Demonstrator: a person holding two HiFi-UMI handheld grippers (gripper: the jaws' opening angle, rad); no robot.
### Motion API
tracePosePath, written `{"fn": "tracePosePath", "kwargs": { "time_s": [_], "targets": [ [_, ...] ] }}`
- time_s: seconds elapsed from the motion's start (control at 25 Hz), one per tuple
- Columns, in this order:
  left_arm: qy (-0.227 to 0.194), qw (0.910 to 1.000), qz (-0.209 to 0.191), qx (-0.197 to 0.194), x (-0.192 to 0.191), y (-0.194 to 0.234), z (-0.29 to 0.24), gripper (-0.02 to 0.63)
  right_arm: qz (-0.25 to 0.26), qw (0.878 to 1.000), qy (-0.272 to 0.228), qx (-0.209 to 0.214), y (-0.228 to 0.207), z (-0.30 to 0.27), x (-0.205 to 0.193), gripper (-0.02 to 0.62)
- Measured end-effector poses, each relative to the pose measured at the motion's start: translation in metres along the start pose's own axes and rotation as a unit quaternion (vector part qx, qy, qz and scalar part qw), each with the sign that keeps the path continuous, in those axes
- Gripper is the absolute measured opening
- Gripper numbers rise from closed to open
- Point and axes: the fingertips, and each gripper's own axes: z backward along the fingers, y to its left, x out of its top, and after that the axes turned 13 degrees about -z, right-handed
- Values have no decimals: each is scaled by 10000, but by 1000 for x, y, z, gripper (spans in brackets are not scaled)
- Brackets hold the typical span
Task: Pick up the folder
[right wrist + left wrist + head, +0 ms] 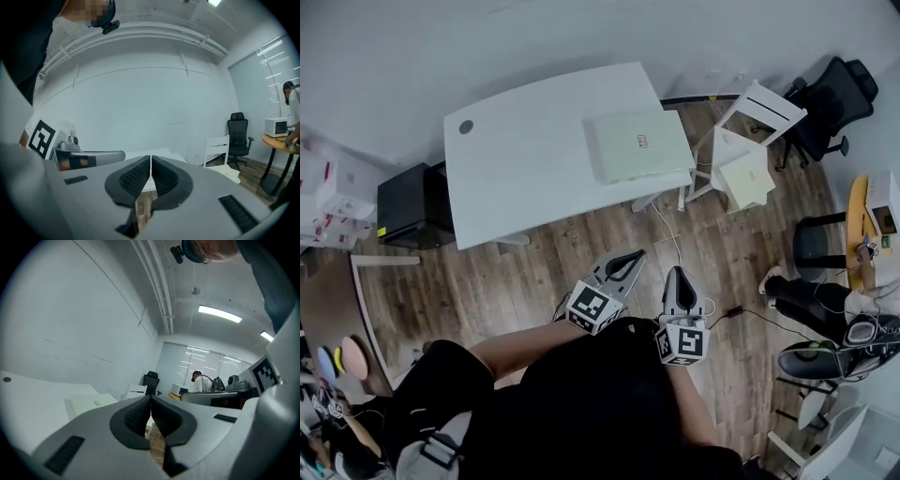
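A pale green folder [637, 142] lies flat on the right end of the white table [525, 159]; the left gripper view shows the folder [89, 404] to the left of the jaws. Both grippers hang over the wooden floor, short of the table. My left gripper [636, 255] is shut with nothing between its jaws, tips pointing toward the table. My right gripper [675, 274] is beside it, also shut and empty. In the right gripper view the table's corner [161, 153] peeks past the shut jaws.
A white chair [748, 117] stands right of the table with a pale sheet [743, 178] lying on the chair beside it. A black office chair [830, 98] is at the far right. A black box [412, 202] sits left of the table. Cables [675, 246] run over the floor. A seated person's legs [816, 305] are at the right.
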Motion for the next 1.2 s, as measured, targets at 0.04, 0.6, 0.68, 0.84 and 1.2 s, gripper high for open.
{"fn": "tracePosePath", "kwargs": {
  "time_s": [0.04,0.6,0.68,0.84,1.2],
  "targets": [
    [37,10000,37,34,-2,5,-3,15,-30,10000,41,-25,-5,-3,-1,34],
    [424,9936,207,1029,-26,105,-61,15,-201,9968,166,751,-41,-137,22,34],
    [448,9907,182,1270,-20,133,-74,15,-252,9960,88,856,-52,-166,37,34],
    [488,9848,270,1646,-11,181,-97,15,-295,9944,152,1002,-71,-222,58,34],
    [968,9557,673,2697,-51,289,-126,15,-411,9903,877,994,-131,-321,51,35]
  ]
}}
